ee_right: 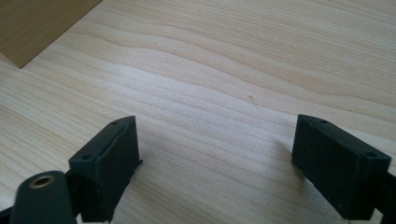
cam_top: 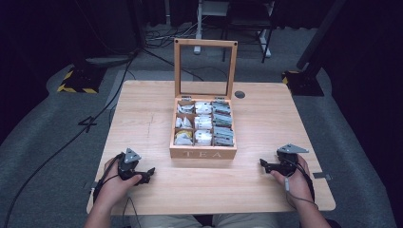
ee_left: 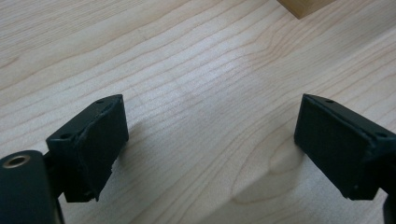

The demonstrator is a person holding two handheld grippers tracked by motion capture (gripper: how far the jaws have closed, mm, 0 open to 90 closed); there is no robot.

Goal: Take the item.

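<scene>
Both grippers — left gripper (cam_top: 148, 173), right gripper (cam_top: 264, 165) — jaws wide, empty. Tea box (cam_top: 203, 153) lid up; sachets (cam_top: 203, 122) prob. light, crushable — pinch top edge.

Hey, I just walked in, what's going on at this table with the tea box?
A person sits at a wooden table with a handheld gripper in each hand. The left gripper and the right gripper both rest low near the table's front edge, jaws wide open and holding nothing. Between them stands a wooden tea box, marked TEA on its front, with its glass-paned lid propped upright. Its compartments are filled with tea bags. Nothing is being handled right now.
</scene>
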